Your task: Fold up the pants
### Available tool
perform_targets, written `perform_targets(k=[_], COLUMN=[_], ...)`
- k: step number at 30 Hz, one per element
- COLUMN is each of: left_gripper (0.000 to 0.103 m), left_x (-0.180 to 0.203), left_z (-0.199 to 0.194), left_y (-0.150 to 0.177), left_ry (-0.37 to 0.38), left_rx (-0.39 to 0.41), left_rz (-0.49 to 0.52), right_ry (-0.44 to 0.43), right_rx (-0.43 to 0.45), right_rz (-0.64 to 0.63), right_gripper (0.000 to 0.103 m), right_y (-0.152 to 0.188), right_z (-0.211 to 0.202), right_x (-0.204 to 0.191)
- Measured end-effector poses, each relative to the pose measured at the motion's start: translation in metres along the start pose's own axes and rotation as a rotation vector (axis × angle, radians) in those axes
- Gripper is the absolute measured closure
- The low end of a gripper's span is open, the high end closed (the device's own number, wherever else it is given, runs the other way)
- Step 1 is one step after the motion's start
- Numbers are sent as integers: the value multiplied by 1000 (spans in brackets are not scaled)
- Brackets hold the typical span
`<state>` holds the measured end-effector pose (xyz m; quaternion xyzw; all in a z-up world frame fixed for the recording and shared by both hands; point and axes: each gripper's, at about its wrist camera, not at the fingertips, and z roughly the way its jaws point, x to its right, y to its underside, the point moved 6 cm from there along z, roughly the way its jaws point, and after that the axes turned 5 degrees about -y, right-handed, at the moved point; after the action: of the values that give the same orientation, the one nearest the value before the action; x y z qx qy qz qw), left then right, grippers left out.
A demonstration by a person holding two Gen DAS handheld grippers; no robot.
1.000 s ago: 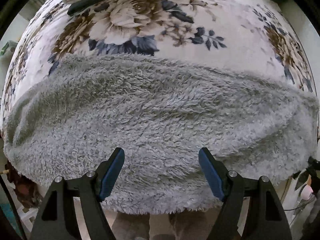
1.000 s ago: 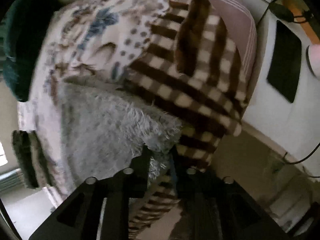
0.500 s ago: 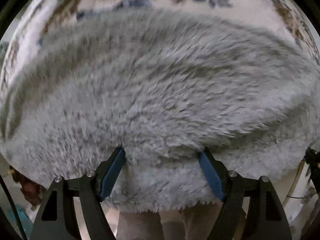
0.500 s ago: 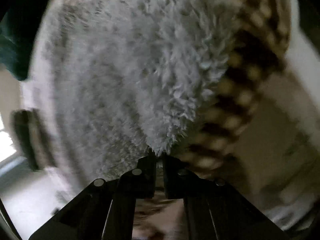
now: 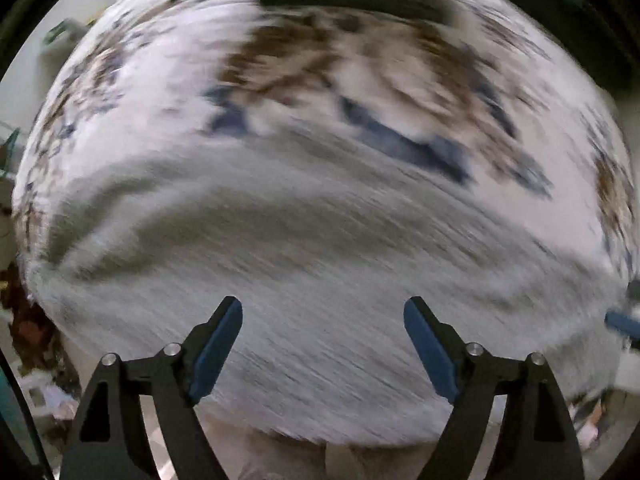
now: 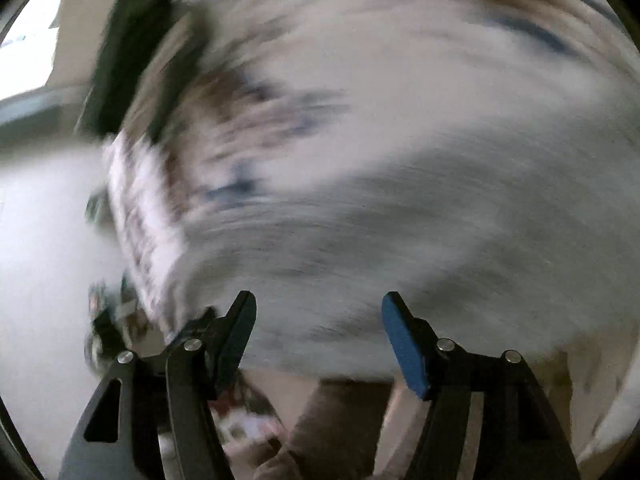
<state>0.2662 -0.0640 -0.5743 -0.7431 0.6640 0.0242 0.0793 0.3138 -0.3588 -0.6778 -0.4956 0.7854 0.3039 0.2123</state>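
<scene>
The setting looks like a home bedroom. A floral bedspread (image 5: 160, 92) in brown and blue covers a bed and fills both wrist views. Fluffy grey pants (image 5: 320, 264) lie on it. A bright window (image 6: 28, 20) shows at the upper left, blurred.

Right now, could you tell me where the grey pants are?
The grey pants lie spread on the floral blanket, filling the lower half of both wrist views, just beyond the open left claw and right claw.
</scene>
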Motion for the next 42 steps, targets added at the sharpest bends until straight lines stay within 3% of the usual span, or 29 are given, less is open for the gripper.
perform_targets(k=[6, 9, 12, 13, 14, 16, 20, 23, 25, 27, 30, 34, 35, 36, 39, 42], left_gripper=[21, 21, 21, 21, 21, 21, 20, 20, 20, 20, 20, 21, 20, 20, 20, 20], left_x=[-93, -123, -139, -142, -145, -148, -155, -157, -157, -160, -164, -159, -157, -153, -140, -134], left_z=[35, 49, 57, 60, 62, 64, 71, 75, 77, 75, 76, 79, 78, 79, 88, 97], left_y=[-48, -59, -57, -58, -58, -56, -58, -56, -58, -57, -61, -64, -63, -64, -63, -61], left_ry=[-74, -81, -66, -58, -48, -34, -12, -6, 3, 6, 7, 4, 0, -2, 5, 7], left_rx=[-44, -62, -92, -101, -106, -114, -130, -145, -154, -148, -143, -148, -148, -148, -143, -142], left_rz=[-69, -88, -103, -109, -112, -113, -115, -129, -134, -134, -130, -115, -109, -103, -74, -42], right_ry=[-32, 11, 131, 148, 165, 204, 220, 182, 169, 165, 171, 207, 241, 264, 282, 263], right_rx=[-267, -388, -468, -481, -502, -493, -299, -336, -399, -426, -420, -541, -536, -537, -387, -402], right_rz=[-216, -251, -309, -325, -353, -398, -374, -301, -282, -262, -272, -339, -371, -393, -345, -323], right_gripper=[35, 35, 39, 60, 90, 93, 95, 93, 86, 62, 51, 54, 82, 93, 93, 89], right_y=[-64, -77, -75, -74, -69, -64, -87, -95, -96, -97, -101, -81, -78, -75, -96, -93], right_z=[167, 236, 279, 283, 288, 287, 255, 260, 265, 262, 251, 263, 265, 268, 262, 269], right_x=[-154, -179, -181, -181, -184, -189, -202, -200, -192, -183, -170, -162, -158, -156, -155, -152])
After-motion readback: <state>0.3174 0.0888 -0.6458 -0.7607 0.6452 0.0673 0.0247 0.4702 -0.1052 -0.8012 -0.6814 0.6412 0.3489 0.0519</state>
